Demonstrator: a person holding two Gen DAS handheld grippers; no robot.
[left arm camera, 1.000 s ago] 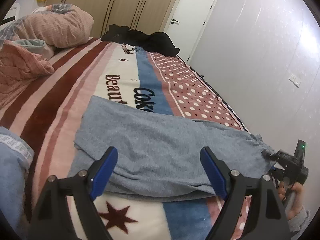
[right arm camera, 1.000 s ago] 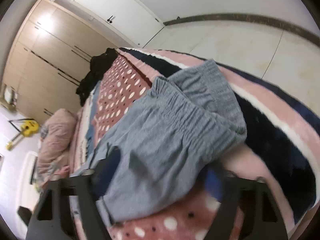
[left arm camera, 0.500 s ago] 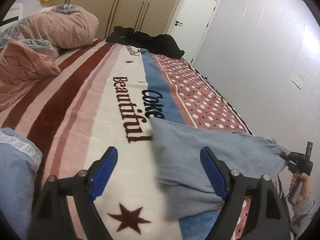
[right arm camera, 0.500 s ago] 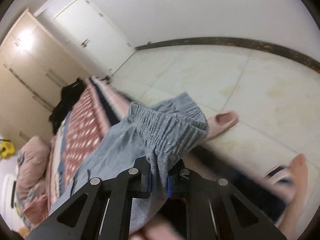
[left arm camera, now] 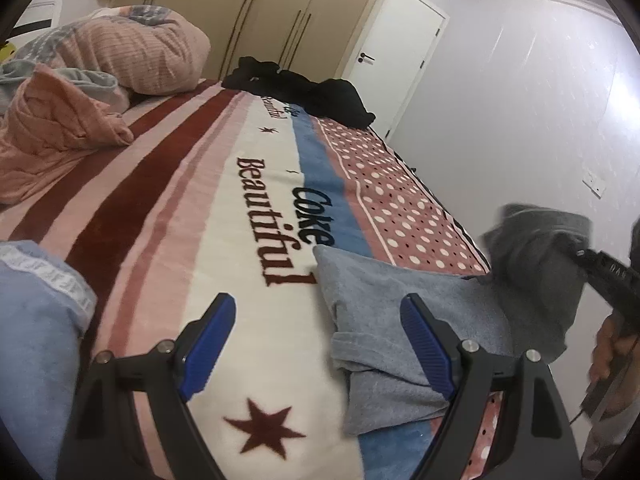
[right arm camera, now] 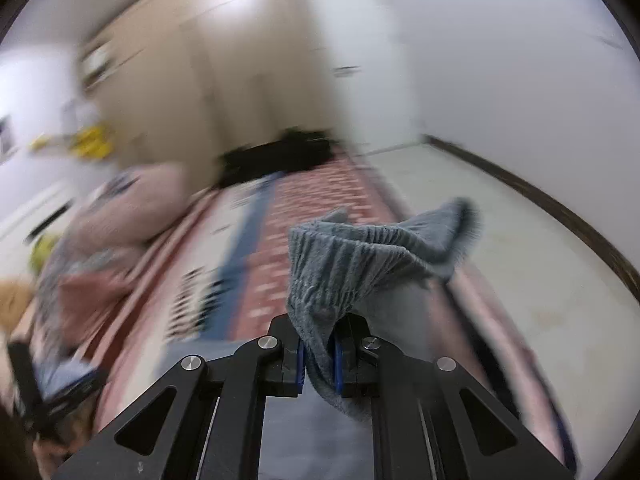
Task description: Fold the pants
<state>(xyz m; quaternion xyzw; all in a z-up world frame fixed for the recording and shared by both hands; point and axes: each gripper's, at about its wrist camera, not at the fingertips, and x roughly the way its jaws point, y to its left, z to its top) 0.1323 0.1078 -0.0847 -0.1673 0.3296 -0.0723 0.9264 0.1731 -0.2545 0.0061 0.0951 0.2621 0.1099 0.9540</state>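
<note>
While the right gripper (right arm camera: 319,354) is clamped on the elastic waistband of the grey pants (right arm camera: 372,256), its blue pads pressed tight on a fold of the fabric, the left gripper (left arm camera: 316,344) hangs over the bed with its jaws wide apart and nothing between them.

From the left wrist view, the pants (left arm camera: 400,320) lie partly on the striped blanket (left arm camera: 168,216), close to the bed's right edge, with one end lifted off the bed toward the right gripper (left arm camera: 612,280) and the hand (left arm camera: 612,344) that holds it. That view also shows the blanket's printed words and a red star, a pink quilt (left arm camera: 120,56) bunched at the head of the bed, dark clothes (left arm camera: 308,88) piled at the far end, a light blue garment (left arm camera: 36,320) at the lower left, a wardrobe (left arm camera: 256,12) and a white door (left arm camera: 392,52).

Only the right wrist view shows the grip itself: the gathered waistband stands up above the closed fingers and flares to the right, over the bed's edge and the pale floor (right arm camera: 520,248). Everything behind it is blurred; the dark clothes (right arm camera: 280,156) and wardrobe (right arm camera: 224,80) are only smears.
</note>
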